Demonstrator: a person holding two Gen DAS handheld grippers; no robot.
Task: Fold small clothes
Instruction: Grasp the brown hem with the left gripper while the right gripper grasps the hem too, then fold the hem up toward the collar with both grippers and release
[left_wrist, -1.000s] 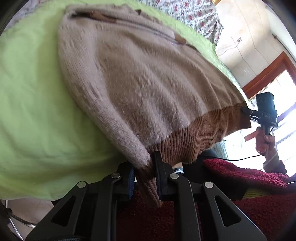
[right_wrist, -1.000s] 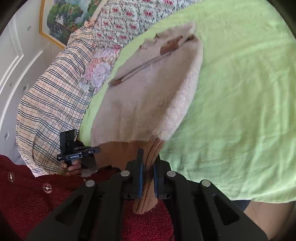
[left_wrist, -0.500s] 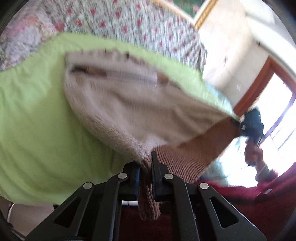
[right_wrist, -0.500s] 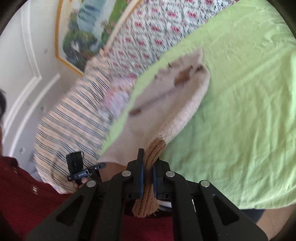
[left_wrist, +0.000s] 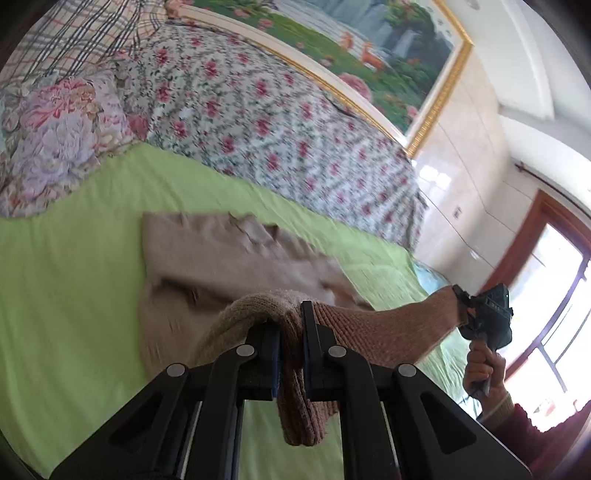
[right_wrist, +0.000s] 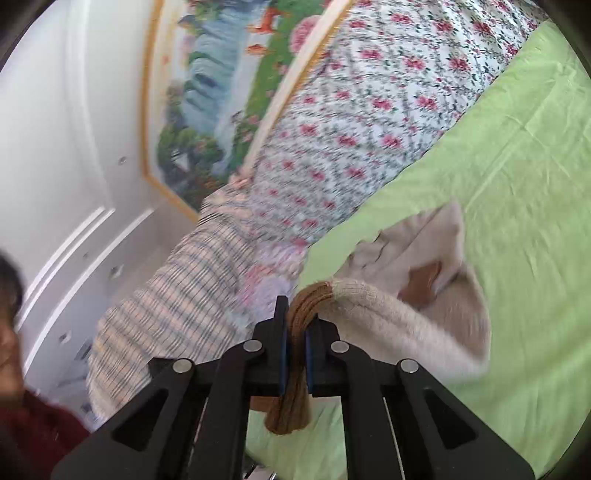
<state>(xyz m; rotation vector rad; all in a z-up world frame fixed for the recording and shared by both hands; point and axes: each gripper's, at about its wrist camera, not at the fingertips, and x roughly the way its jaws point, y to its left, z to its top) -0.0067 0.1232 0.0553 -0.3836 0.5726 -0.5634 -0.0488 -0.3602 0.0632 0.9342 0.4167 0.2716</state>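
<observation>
Sweater: the beige knitted sweater (left_wrist: 229, 254) with a brown ribbed hem lies partly on the green sheet, its far end flat on the bed and its near end lifted between your two grippers.
Hem: the brown ribbed band (left_wrist: 384, 328) stretches in the air from your left gripper across to your right one; a short tail of it hangs down behind each pair of fingers.
Left gripper: your left gripper (left_wrist: 291, 332) is pressed together on one corner of the hem, with the knit bunched between the pads and draped over the left finger.
Right gripper: your right gripper (right_wrist: 295, 332) is pinched tight on the other hem corner (right_wrist: 306, 299), the brown rib folded between the pads; in the left wrist view you see it gripping the end of the band (left_wrist: 487, 317).
Right hand: your hand (left_wrist: 484, 369) wraps the handle below that gripper, a dark red sleeve behind it.
Bed: the green sheet (left_wrist: 66, 295) covers the mattress under the sweater.
Bedding: a folded floral quilt (left_wrist: 258, 122) lies beyond the sheet, with a plaid blanket (right_wrist: 177, 314) beside it.
Wall: a gold-framed landscape painting (left_wrist: 369, 55) hangs above the bedding.
Window: a bright window with a reddish wooden frame (left_wrist: 532, 236) stands at the right of the left wrist view.
</observation>
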